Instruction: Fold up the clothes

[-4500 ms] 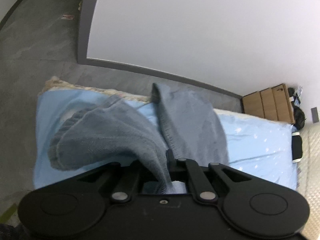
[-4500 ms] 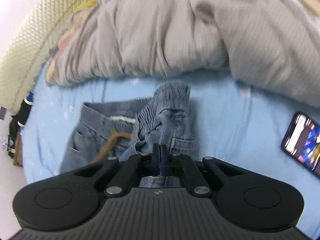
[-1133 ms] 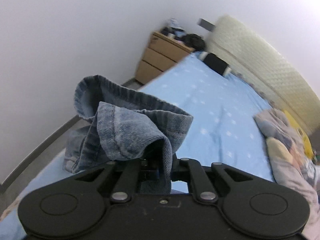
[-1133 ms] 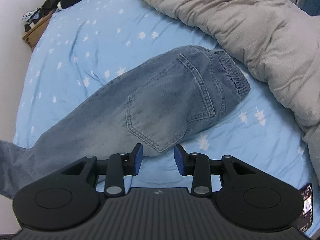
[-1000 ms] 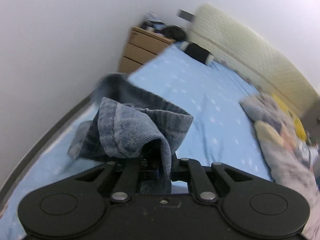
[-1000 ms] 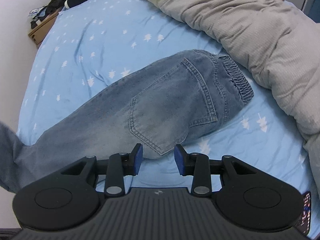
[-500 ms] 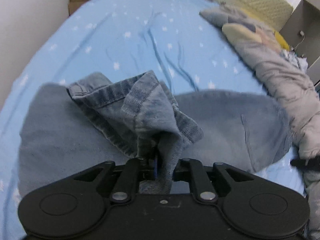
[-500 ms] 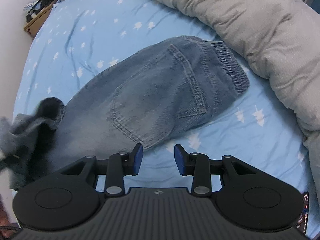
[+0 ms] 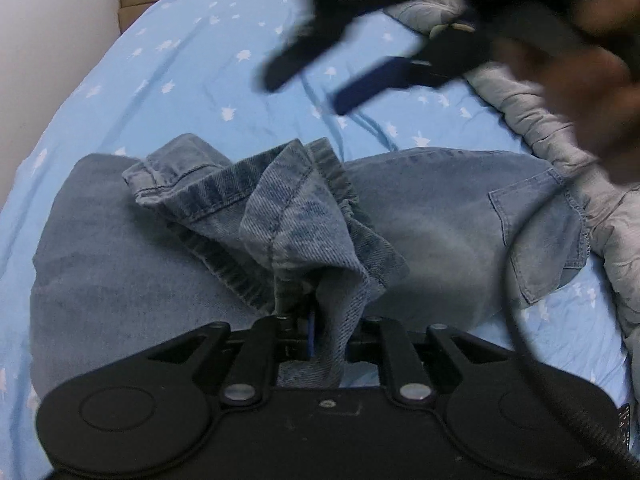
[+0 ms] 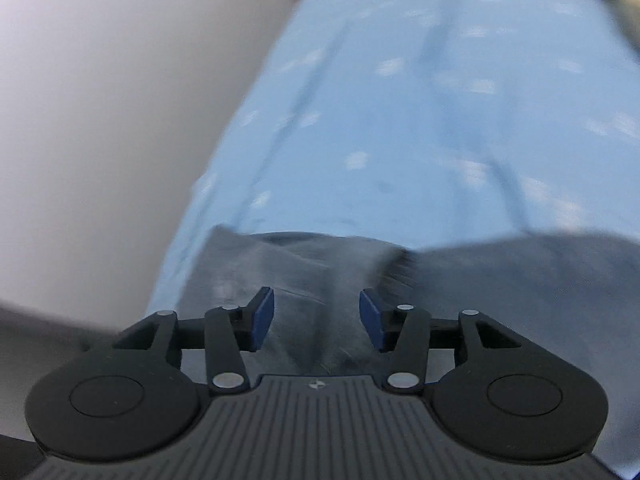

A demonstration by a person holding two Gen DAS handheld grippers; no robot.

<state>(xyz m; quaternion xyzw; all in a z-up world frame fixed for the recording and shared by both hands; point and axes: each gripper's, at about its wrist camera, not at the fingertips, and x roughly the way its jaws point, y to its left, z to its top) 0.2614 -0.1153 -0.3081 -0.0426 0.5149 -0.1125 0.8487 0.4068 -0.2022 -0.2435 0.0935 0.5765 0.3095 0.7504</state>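
Blue jeans (image 9: 440,224) lie across the blue starred bedsheet (image 9: 180,68), back pocket up at the right. My left gripper (image 9: 316,332) is shut on the bunched leg hems (image 9: 288,216), held over the folded leg. My right gripper (image 10: 316,320) is open and empty, just above the jeans (image 10: 312,272) near the bed's left side; that view is blurred. It also shows in the left wrist view (image 9: 316,84), blurred, above the jeans, its fingers (image 9: 372,80) apart.
A grey quilt (image 9: 560,128) lies along the right of the bed. A wooden drawer unit (image 9: 136,0) stands by the wall at the bed's far left. A white wall (image 10: 100,100) runs along the bed's left edge.
My left gripper carried the leg hems over the jeans toward the waist. My right gripper, open throughout, swung left across the jeans and now hovers over the folded end.
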